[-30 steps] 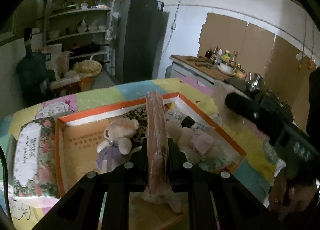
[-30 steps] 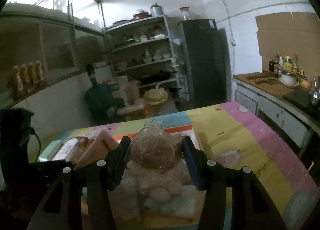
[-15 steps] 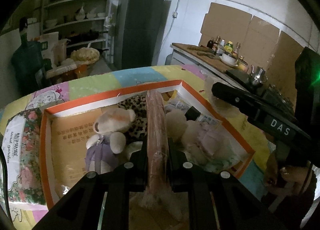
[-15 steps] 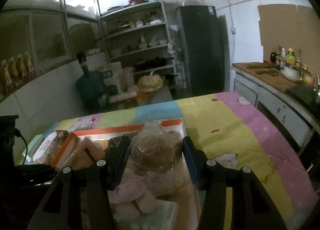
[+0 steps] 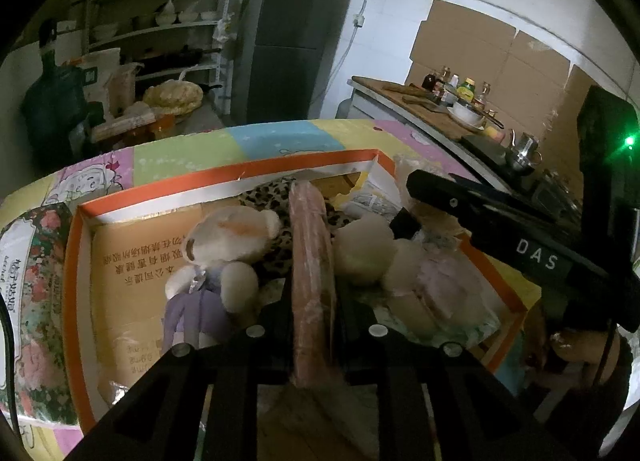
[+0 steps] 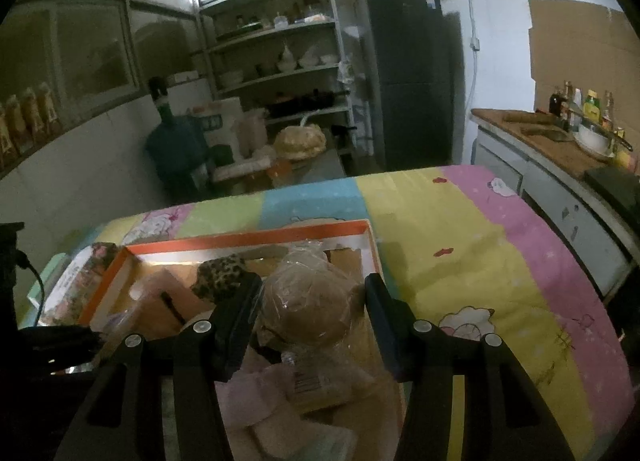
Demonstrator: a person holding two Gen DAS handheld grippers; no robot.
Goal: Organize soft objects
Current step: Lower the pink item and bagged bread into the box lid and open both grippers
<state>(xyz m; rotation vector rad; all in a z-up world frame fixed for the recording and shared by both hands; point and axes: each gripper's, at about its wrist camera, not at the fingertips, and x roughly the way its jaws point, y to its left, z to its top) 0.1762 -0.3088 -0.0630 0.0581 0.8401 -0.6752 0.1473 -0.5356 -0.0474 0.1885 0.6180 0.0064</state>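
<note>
An orange-rimmed cardboard box [image 5: 236,177] lies on the colourful sheet. My left gripper [image 5: 312,293] is shut on a flat pink wrapped item [image 5: 310,245], held on edge over the box. A cream teddy bear in purple [image 5: 218,257] lies in the box to its left, on a leopard-print cloth [image 5: 276,197]. My right gripper [image 6: 312,301] is shut on a plastic-wrapped plush bear [image 6: 310,307], holding its brown head over the box's right part [image 6: 248,239]. That bear's pale body [image 5: 400,273] and the right gripper's body [image 5: 520,237] show in the left wrist view.
A floral pack [image 5: 28,293] lies left of the box. The sheet [image 6: 460,245] extends right of the box. A counter with bottles and a bowl [image 6: 576,141] stands at the right. Shelves, a dark fridge [image 6: 408,73] and a water jug stand behind.
Both grippers have come lower and further over the box with their items. The wrapped bear now hangs inside the box's right part.
</note>
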